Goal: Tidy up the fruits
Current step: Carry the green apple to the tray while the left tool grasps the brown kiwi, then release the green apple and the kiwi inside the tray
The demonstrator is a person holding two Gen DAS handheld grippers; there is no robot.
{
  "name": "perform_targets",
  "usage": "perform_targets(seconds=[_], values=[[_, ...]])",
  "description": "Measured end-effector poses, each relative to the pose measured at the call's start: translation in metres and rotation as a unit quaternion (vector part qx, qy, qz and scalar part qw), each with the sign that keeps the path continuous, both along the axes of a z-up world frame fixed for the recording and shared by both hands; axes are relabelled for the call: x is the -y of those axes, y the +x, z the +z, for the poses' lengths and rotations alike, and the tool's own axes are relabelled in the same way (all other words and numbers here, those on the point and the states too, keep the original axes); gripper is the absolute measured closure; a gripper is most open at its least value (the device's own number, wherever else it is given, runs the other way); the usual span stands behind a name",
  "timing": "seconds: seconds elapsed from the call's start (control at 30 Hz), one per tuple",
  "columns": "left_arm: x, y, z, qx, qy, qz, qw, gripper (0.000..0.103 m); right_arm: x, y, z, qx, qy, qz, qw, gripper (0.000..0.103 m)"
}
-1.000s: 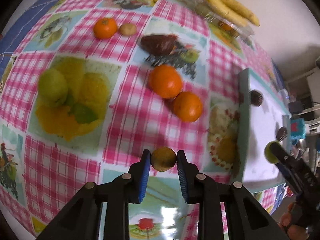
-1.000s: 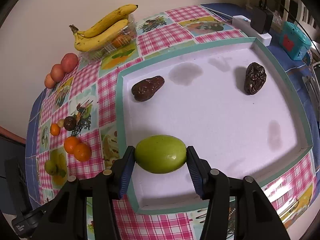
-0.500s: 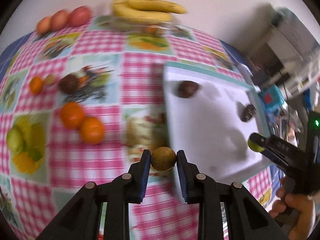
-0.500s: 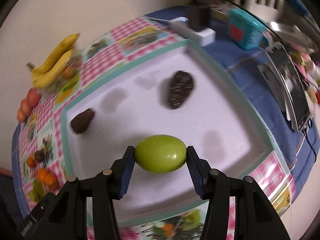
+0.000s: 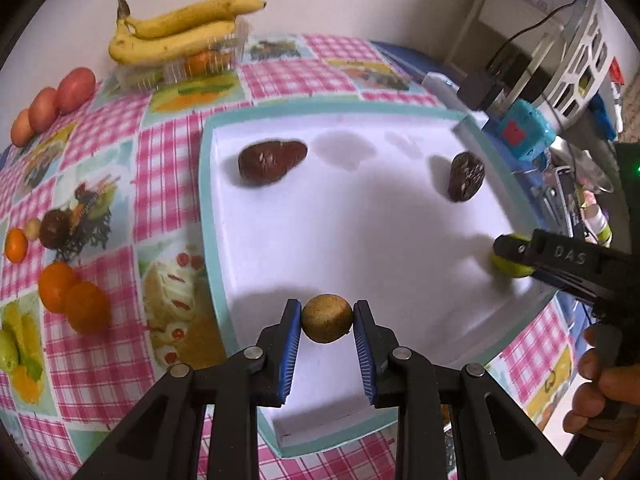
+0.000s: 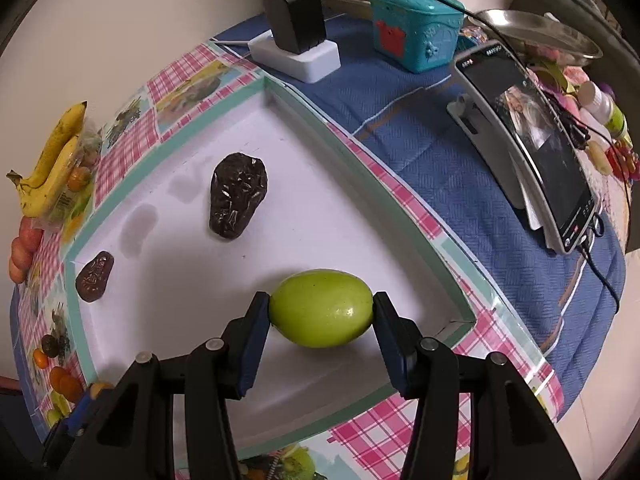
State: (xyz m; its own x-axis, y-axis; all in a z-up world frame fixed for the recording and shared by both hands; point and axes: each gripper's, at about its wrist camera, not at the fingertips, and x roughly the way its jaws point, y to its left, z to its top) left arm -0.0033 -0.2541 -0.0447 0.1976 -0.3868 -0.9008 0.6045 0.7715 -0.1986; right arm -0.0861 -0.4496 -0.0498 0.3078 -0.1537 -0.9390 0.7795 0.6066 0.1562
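My left gripper (image 5: 327, 326) is shut on a small round brown fruit (image 5: 327, 323) and holds it over the near left part of the white tray (image 5: 208, 216). My right gripper (image 6: 321, 314) is shut on a green oval fruit (image 6: 321, 308) over the tray's (image 6: 404, 216) near right corner. The right gripper also shows in the left wrist view (image 5: 508, 258), at the tray's right edge. Two dark wrinkled fruits (image 5: 272, 159) (image 5: 465, 176) lie in the tray's far part.
On the checked cloth left of the tray lie two oranges (image 5: 74, 298), a small orange (image 5: 15, 245), a dark fruit (image 5: 54, 229), red fruits (image 5: 52, 104) and bananas (image 5: 180, 32) on a clear box. A charger (image 6: 296, 36), teal box (image 6: 416, 32) and phone (image 6: 536, 148) stand right of the tray.
Both grippers have swung to the right over the tray with their fruits still held. The left one came from above the cloth to above the tray.
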Motion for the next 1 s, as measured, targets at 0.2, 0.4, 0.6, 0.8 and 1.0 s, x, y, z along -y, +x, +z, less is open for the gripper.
perform_targets(seconds=[0.2, 0.4, 0.6, 0.8, 1.0], values=[[0.001, -0.001, -0.010, -0.006, 0.011, 0.002, 0.9999, 0.074, -0.004, 0.000, 0.002, -0.007, -0.008, 0.004, 1.000, 0.050], [-0.004, -0.001, -0.006, -0.012, 0.011, 0.002, 0.9999, 0.073, -0.004, 0.001, 0.001, -0.012, -0.014, 0.008, 1.000, 0.049], [-0.008, 0.000, 0.005, -0.014, -0.001, 0.005, 0.9999, 0.072, -0.005, 0.004, 0.007, -0.010, -0.029, 0.014, 0.999, 0.044], [-0.023, 0.005, 0.023, -0.010, -0.031, 0.022, 0.9992, 0.072, -0.008, 0.004, 0.025, 0.001, -0.060, 0.016, 0.998, 0.039], [-0.052, 0.025, 0.038, 0.010, -0.026, 0.088, 0.9957, 0.072, -0.021, 0.010, 0.042, 0.022, -0.089, 0.033, 0.995, 0.039]])
